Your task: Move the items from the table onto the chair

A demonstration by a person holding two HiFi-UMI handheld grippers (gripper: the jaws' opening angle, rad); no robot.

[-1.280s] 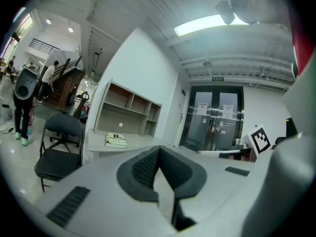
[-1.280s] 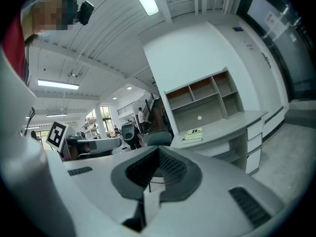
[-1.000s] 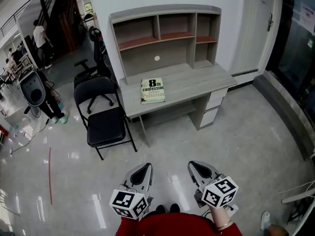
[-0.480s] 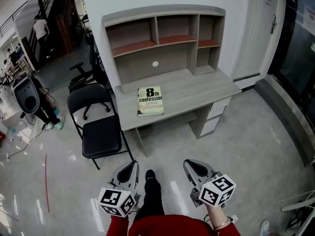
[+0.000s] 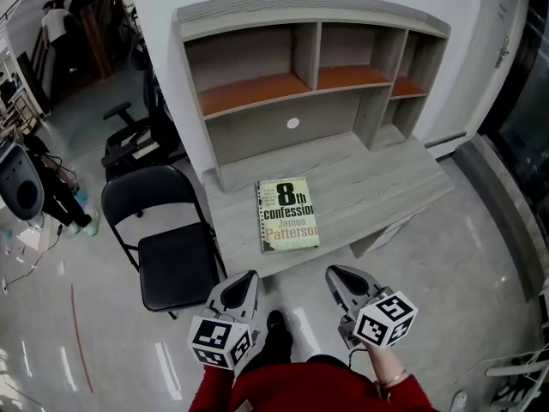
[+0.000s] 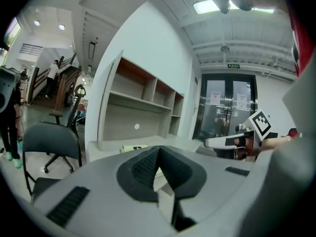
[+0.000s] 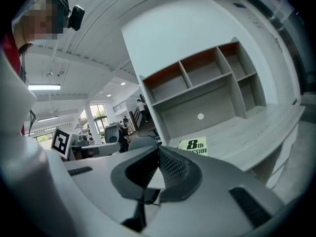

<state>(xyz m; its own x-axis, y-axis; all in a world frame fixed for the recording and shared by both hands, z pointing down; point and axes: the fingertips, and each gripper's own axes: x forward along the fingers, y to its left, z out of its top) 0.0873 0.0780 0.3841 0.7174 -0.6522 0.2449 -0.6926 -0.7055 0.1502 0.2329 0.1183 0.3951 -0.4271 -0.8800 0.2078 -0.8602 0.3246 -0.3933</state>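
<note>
A green paperback book (image 5: pixel 288 215) with a big "8th" on its cover lies flat near the front edge of the grey desk (image 5: pixel 377 178). It also shows as a low strip, the book (image 7: pixel 194 145) on the desk in the right gripper view, and faintly as the book (image 6: pixel 132 147) in the left gripper view. A black folding chair (image 5: pixel 168 249) stands left of the desk, its seat bare. My left gripper (image 5: pixel 241 287) and right gripper (image 5: pixel 345 281) hover below the desk's front edge, both shut with nothing between the jaws.
The desk carries a hutch of open shelves (image 5: pixel 300 67). A black office chair (image 5: pixel 137 140) stands behind the folding chair. A grey machine (image 5: pixel 19 187) and cables sit at far left. A glass door (image 5: pixel 523 67) is at right.
The view has closed in on the desk: desk, book and folding chair now appear larger and nearer. Both grippers stay shut, held side by side in front of me.
</note>
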